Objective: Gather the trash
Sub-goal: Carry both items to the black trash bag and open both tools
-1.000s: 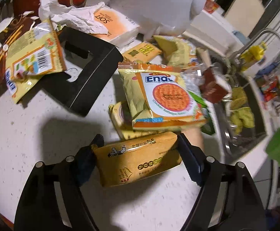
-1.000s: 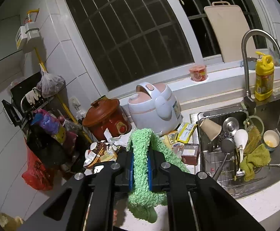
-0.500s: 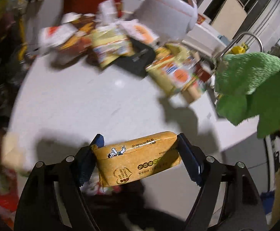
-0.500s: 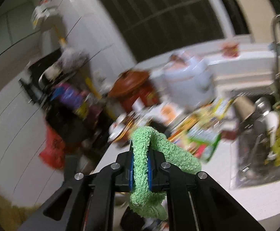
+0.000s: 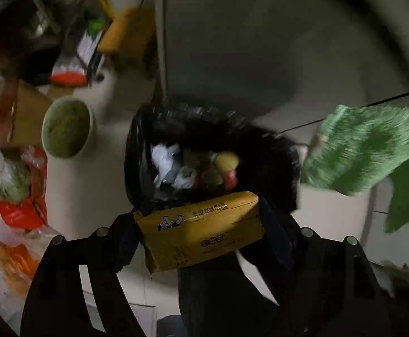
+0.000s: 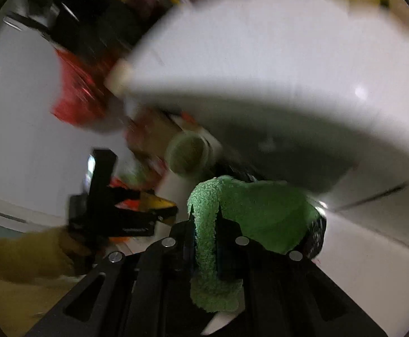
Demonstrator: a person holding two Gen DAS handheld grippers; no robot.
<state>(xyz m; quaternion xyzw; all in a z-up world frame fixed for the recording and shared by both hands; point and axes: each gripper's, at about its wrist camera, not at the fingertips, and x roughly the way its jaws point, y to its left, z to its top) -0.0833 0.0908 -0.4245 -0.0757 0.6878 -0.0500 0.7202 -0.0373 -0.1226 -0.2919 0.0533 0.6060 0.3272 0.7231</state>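
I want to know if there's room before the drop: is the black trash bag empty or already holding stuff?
Already holding stuff. The trash bag gapes open, showing crumpled white paper and colourful wrappers inside. How full cannot be told.

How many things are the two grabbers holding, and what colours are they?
Yellow: 1, the yellow packet clamped in the left gripper above the black trash bag.
Green: 1, the green cloth pinched in the right gripper.
Total: 2.
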